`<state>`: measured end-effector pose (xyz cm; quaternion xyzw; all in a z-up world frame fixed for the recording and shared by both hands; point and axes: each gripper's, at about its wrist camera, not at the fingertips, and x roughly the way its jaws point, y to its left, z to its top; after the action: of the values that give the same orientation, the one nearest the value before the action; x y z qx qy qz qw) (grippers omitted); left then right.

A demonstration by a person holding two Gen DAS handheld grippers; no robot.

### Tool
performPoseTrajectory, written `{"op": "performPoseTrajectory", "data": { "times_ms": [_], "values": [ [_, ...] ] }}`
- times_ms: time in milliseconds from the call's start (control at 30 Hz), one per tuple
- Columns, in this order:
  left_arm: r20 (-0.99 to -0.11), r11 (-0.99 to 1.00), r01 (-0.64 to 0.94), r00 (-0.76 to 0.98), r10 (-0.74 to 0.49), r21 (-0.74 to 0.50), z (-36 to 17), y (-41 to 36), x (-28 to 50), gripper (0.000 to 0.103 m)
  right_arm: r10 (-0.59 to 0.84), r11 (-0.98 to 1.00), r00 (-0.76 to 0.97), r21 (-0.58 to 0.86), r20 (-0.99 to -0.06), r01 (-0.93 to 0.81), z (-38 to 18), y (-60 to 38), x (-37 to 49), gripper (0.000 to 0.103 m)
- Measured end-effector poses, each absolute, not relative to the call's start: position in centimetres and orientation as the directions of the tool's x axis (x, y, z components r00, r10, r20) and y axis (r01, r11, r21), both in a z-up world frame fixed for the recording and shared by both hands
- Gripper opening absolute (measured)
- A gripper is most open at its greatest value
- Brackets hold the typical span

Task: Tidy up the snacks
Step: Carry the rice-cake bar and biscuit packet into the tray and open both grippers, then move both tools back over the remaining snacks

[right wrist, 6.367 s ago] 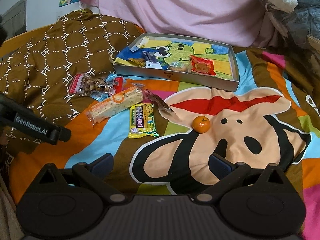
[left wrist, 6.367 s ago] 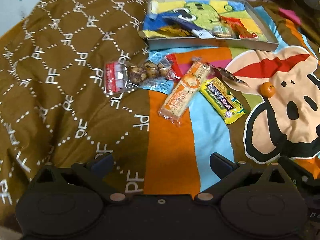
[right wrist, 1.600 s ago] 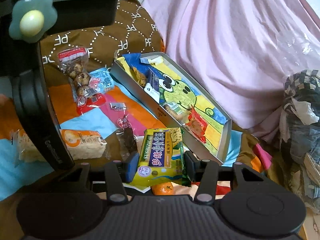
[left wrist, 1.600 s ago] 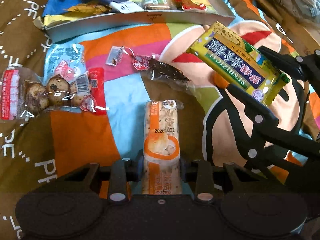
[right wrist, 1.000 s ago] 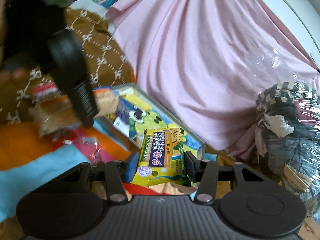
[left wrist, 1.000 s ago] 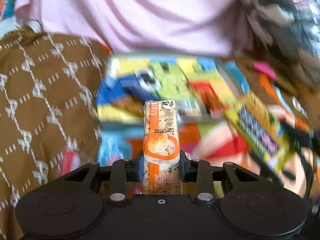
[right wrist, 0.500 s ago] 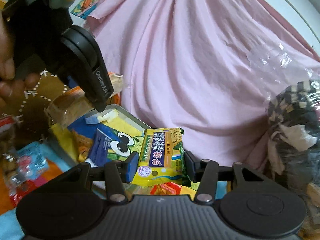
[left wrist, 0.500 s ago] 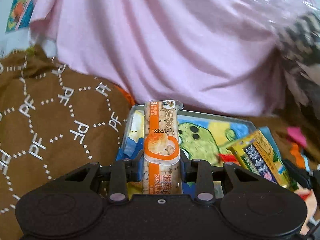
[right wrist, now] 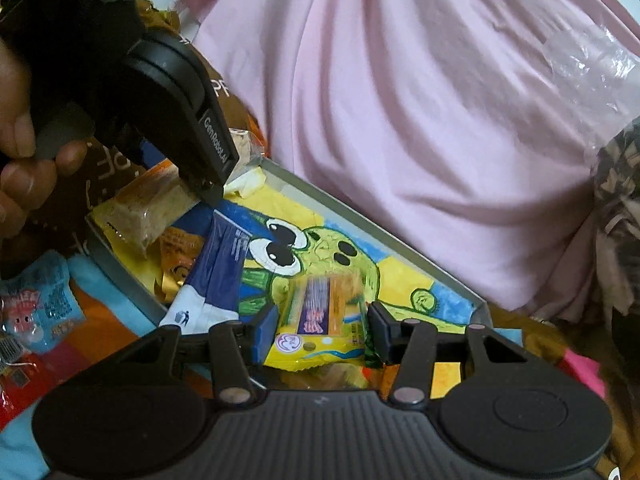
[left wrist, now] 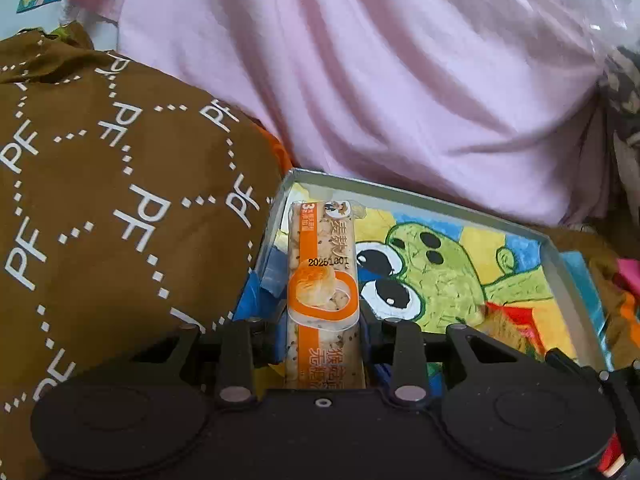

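The left gripper (left wrist: pixel 323 332) pinches an orange-and-white snack bar (left wrist: pixel 322 280) over the left end of the metal tray (left wrist: pixel 400 192). The right gripper (right wrist: pixel 320 334) pinches a yellow snack packet (right wrist: pixel 320 320), its print motion-blurred, over the tray's near edge; both packs' lower ends are hidden.

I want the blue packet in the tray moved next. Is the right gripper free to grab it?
Probably not yet: the right gripper is shut on the yellow packet. The blue packet lies uncovered just beside it in the tray.
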<state>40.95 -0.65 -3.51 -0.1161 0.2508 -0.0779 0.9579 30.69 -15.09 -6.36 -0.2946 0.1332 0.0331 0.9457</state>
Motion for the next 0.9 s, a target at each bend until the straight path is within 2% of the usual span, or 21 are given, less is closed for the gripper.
{"op": "performPoseTrajectory", "data": {
  "times_ms": [33, 67, 100, 233, 567, 733, 900],
  "values": [
    [-0.467, 0.963, 0.093, 0.860, -0.206, -0.254, -3.7, -0.8, 41.0, 0.035, -0.016, 0.824, 0.962, -0.548, -0.271, -0.141, -6.4, -15.1, 30.7, 0.051],
    [-0.472, 0.964, 0.093, 0.857, -0.205, -0.250, -3.8, -0.9, 41.2, 0.035, -0.013, 0.824, 0.962, -0.548, -0.274, -0.144, -6.5, -15.1, 30.7, 0.041],
    [-0.478, 0.964, 0.093, 0.854, -0.206, -0.249, -4.0, -1.1, 41.3, 0.035, -0.014, 0.823, 0.961, -0.549, -0.278, -0.146, -6.5, -15.0, 30.8, 0.038],
    [-0.490, 0.966, 0.101, 0.846, -0.209, -0.238, -4.6, -1.4, 41.6, 0.035, -0.013, 0.838, 0.954, -0.523, -0.300, -0.153, -6.6, -15.2, 31.5, 0.040],
    [-0.506, 0.971, 0.101, 0.839, -0.200, -0.218, -5.0, -1.8, 41.7, 0.040, -0.012, 0.850, 0.955, -0.505, -0.296, -0.146, -6.5, -15.3, 31.6, 0.056],
    [-0.496, 0.970, 0.093, 0.846, -0.197, -0.226, -4.2, -1.7, 41.1, 0.055, -0.016, 0.858, 0.959, -0.497, -0.282, -0.131, -6.0, -15.6, 31.1, 0.067],
    [-0.489, 0.968, 0.092, 0.849, -0.199, -0.234, -2.6, -1.5, 39.8, 0.070, -0.028, 0.882, 0.971, -0.462, -0.237, -0.087, -4.3, -16.3, 30.0, 0.083]
  ]
}}
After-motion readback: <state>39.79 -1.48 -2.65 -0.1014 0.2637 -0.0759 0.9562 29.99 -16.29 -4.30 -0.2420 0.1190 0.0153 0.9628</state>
